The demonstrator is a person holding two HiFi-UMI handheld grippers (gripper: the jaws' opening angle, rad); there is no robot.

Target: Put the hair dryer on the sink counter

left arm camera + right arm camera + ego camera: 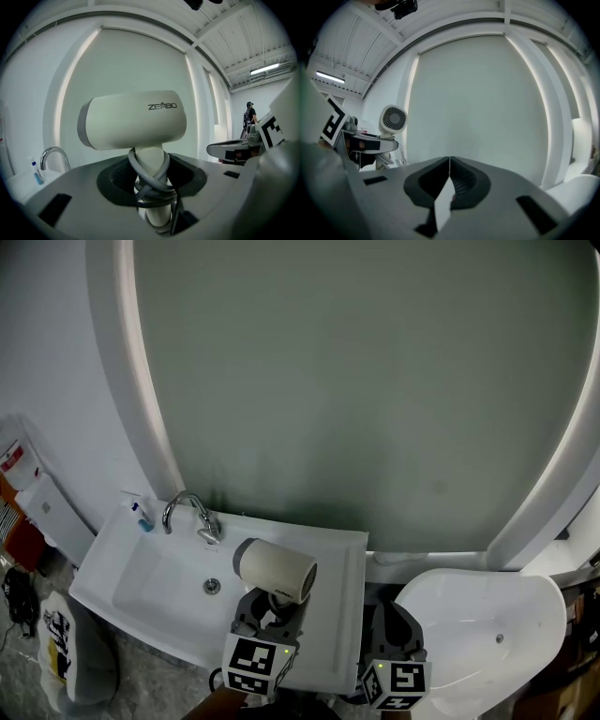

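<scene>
We held hair dryer (pixel 277 570) upright in left gripper (pixel 270 604), jaws part-open, clamped on handle wrapped with cord (pixel 149 180), over sink counter (pixel 337 615), right of faucet (pixel 187 512). Our right gripper (pixel 449 161) was empty, jaws pressed together.

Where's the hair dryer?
Head view, low centre: the left gripper holds the hair dryer by its handle over the sink, right of the faucet.

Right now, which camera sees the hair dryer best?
The left gripper view: the hair dryer fills the middle, side-on. The head view shows it small from above; the right gripper view, mainly its rear grille.
</scene>
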